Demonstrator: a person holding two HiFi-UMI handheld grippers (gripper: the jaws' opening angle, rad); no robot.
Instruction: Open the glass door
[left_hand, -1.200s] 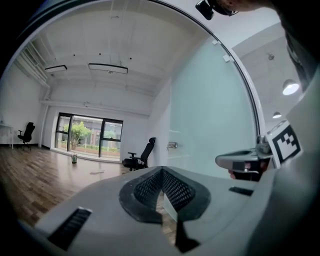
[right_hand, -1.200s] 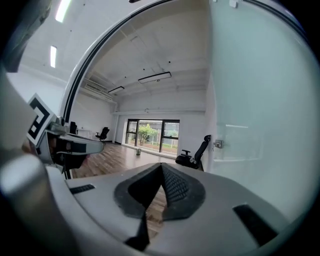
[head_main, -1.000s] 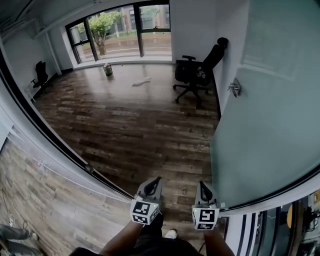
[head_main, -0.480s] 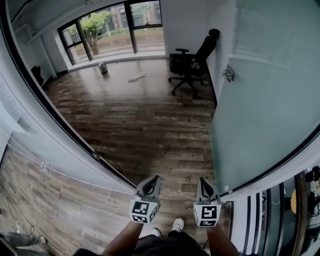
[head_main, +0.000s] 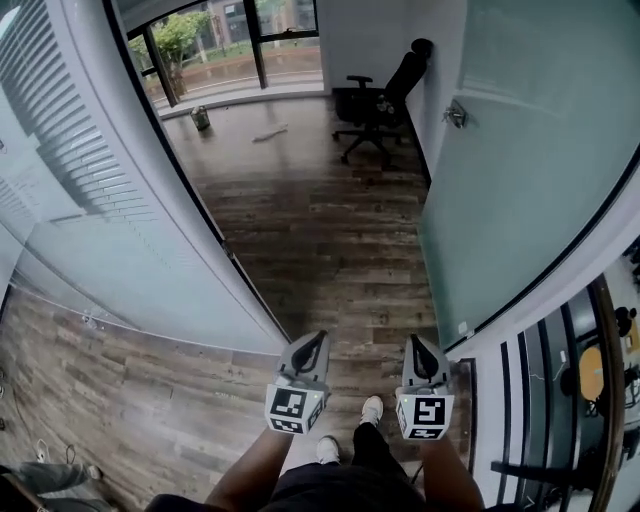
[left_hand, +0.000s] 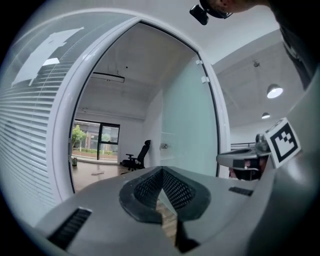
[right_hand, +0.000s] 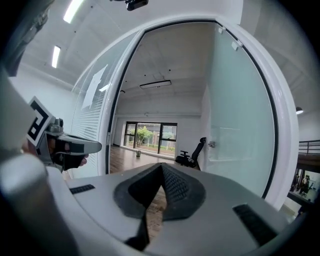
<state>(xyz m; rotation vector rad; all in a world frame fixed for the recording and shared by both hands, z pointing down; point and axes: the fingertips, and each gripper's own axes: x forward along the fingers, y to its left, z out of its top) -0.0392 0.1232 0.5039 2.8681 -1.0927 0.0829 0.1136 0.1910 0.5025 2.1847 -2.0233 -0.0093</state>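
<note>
The frosted glass door (head_main: 520, 190) stands swung open into the room along the right wall, its metal handle (head_main: 456, 114) far up the panel. My left gripper (head_main: 308, 350) and right gripper (head_main: 424, 358) hang side by side in front of the doorway, pointing level into it. Both are shut with nothing between the jaws and neither touches the door. The left gripper (left_hand: 162, 172) looks through the opening with the door (left_hand: 190, 130) on the right. Past the right gripper (right_hand: 161, 167), the door (right_hand: 235, 135) and handle (right_hand: 212, 144) show far ahead.
A glass wall with blinds (head_main: 90, 190) flanks the doorway on the left. Inside, a black office chair (head_main: 380, 95) stands by the right wall, a can (head_main: 201, 118) sits near the far windows (head_main: 240, 40). A dark railing (head_main: 540, 400) runs at lower right.
Both grippers and the view have drawn back from the doorway, so the door frame's two sides now stand ahead and closer together. The jaws stayed shut.
</note>
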